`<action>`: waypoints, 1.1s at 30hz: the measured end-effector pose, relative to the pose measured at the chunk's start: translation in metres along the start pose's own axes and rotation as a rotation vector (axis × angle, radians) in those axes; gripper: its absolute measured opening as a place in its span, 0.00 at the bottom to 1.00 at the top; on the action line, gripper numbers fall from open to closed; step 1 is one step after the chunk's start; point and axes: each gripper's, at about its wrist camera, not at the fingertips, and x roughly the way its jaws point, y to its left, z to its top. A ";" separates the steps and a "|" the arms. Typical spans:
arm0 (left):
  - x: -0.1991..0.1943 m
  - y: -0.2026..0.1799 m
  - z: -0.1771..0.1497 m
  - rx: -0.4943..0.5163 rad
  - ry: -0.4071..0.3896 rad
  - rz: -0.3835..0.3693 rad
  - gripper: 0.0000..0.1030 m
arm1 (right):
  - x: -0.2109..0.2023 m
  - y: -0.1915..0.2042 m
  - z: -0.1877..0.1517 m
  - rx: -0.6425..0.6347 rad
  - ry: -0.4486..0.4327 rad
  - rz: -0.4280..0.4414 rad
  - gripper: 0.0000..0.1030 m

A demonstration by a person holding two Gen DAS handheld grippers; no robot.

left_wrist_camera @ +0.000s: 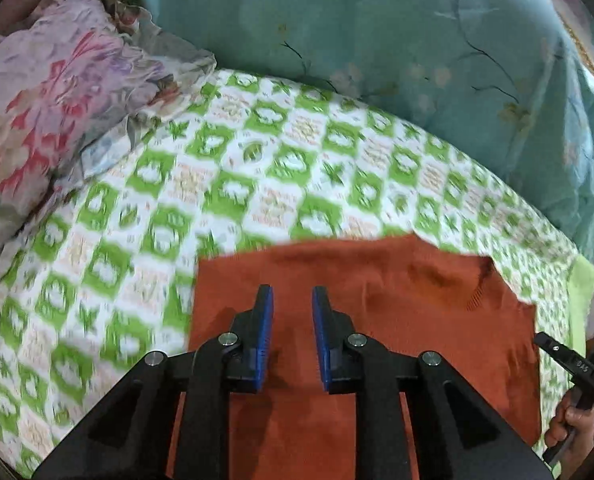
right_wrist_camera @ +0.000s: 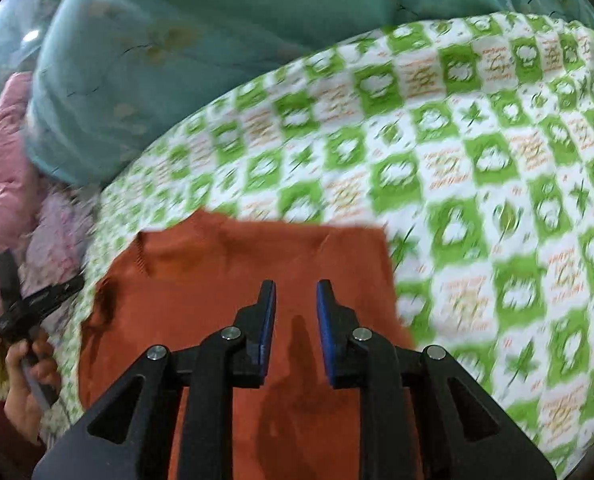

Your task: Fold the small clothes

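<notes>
The rust-orange knitted garment (left_wrist_camera: 361, 320) lies spread flat on the bed, directly under and ahead of both tools, its far edge fairly straight and its surface showing a few soft creases and a notch at one far corner. In the left wrist view the left tool (left_wrist_camera: 292, 300) hangs above the cloth with its two blue-padded fingers (left_wrist_camera: 266, 332) standing apart, a clear gap between them and nothing held; the garment stretches from beneath it out to its right. In the right wrist view the right tool (right_wrist_camera: 296, 294) likewise sits over the garment (right_wrist_camera: 233, 280) with its blue pads parted and empty, the cloth reaching out to its left, and a dark shadow falls on the fabric just below the gap. Whether either tool touches the cloth cannot be told. Around the garment runs the green-and-white checked bedspread (left_wrist_camera: 257, 168), printed with leaf and cloud shapes, extending ahead and to the left of the left tool and ahead and to the right of the right tool (right_wrist_camera: 497, 160). Beyond it, ahead of both tools, lies a teal quilt (left_wrist_camera: 377, 28) with faint branch patterns. A crumpled floral fabric (left_wrist_camera: 57, 92) sits far to the left of the left tool, and a pink padded fabric (right_wrist_camera: 5, 168) far to the left of the right tool.
</notes>
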 end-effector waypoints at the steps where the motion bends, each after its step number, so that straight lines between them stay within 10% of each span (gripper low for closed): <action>1: -0.005 -0.003 -0.007 0.004 0.004 -0.024 0.19 | -0.001 0.004 -0.007 -0.017 0.016 0.017 0.21; 6: -0.021 -0.028 -0.056 0.109 0.093 -0.189 0.23 | 0.014 0.034 -0.044 -0.095 0.111 0.072 0.21; 9: 0.003 -0.044 -0.071 0.223 0.146 -0.111 0.23 | 0.028 0.040 -0.053 -0.133 0.144 0.033 0.21; 20: 0.009 0.025 -0.007 0.018 0.018 0.087 0.28 | 0.000 0.006 -0.029 0.003 0.040 -0.123 0.22; 33: -0.061 0.035 -0.119 -0.035 0.109 -0.032 0.47 | -0.028 0.051 -0.096 0.041 0.071 -0.020 0.22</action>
